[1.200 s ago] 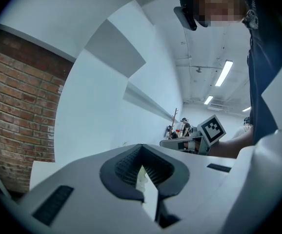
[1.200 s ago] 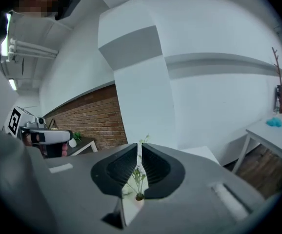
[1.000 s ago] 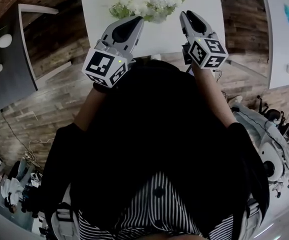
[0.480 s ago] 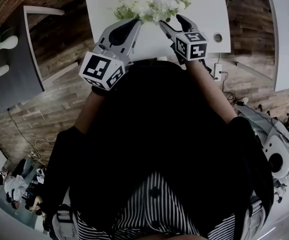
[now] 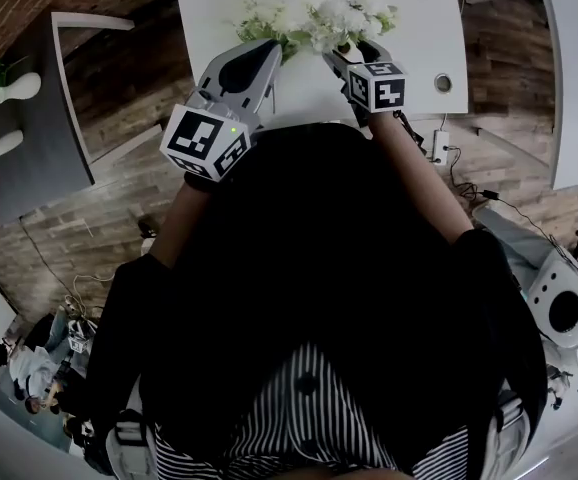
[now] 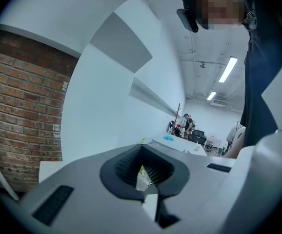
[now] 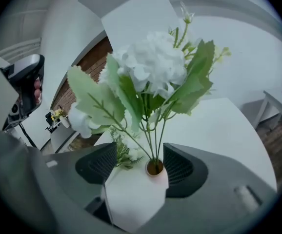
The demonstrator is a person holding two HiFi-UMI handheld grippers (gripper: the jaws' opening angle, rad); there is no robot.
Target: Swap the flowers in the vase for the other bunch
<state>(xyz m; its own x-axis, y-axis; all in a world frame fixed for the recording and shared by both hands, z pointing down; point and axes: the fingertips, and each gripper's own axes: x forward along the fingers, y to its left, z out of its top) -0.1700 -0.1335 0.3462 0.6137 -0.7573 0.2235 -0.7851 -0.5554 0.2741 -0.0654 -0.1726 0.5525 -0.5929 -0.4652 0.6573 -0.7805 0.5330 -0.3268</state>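
Straddling the white vase (image 7: 133,199) on the table (image 5: 409,28), the right gripper (image 7: 141,167) has its jaws spread wide — they have just been opening — one each side of its neck, gripping nothing. White flowers (image 7: 153,62) with green leaves stand in the vase. The left gripper (image 6: 143,172) is closed tight, a pale scrap (image 6: 142,178) at its pinch.

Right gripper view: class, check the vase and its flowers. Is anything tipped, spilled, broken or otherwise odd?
Nothing stands out. The white vase sits whole between the jaws of the right gripper, which have just been opening. The flowers all stand in its neck, and nothing looks spilled on the table.
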